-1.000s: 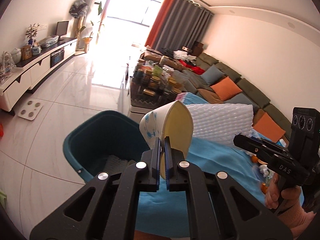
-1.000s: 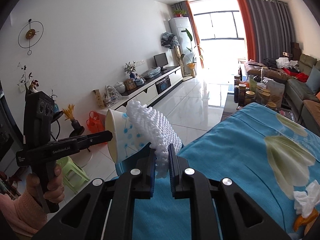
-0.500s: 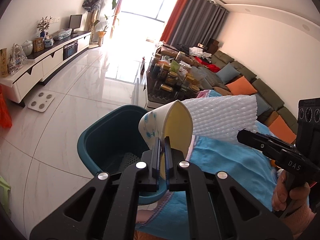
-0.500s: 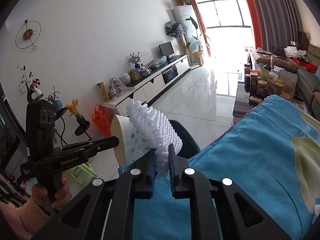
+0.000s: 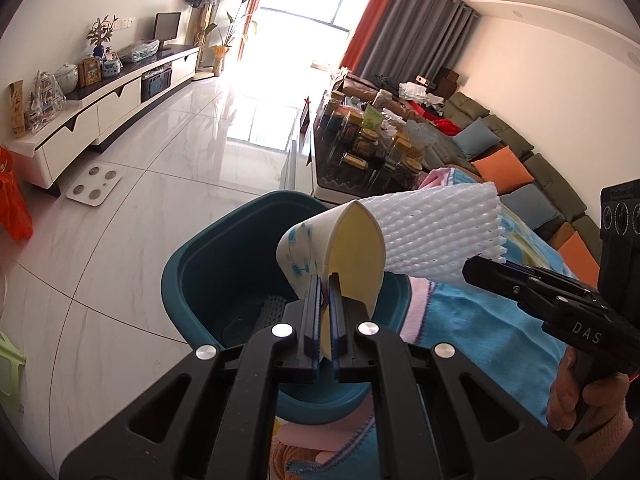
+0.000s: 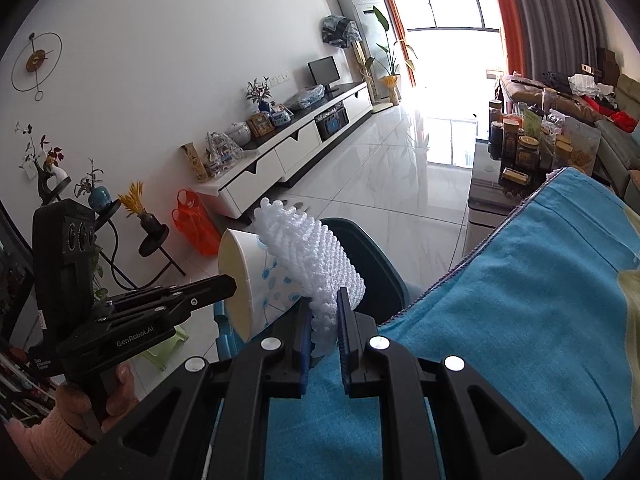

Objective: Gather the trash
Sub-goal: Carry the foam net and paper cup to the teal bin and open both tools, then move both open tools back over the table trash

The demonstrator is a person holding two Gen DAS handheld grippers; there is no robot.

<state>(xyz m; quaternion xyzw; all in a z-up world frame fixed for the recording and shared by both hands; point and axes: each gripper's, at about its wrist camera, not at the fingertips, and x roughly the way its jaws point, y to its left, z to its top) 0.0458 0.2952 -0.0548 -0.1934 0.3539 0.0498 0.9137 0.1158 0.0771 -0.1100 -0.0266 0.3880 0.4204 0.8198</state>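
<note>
My left gripper (image 5: 325, 280) is clamped on the rim of the paper cup (image 5: 336, 248), tilted above the teal bin (image 5: 188, 272). My right gripper (image 6: 323, 300) pinches the white foam net (image 6: 316, 256), touching the cup, over the blue cloth's (image 6: 520, 300) edge beside the bin.

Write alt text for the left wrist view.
The left gripper pinches the rim of a tipped paper cup above a teal bin. Beside it, the right gripper holds white foam netting over a blue cloth, in a bright living room.
</note>
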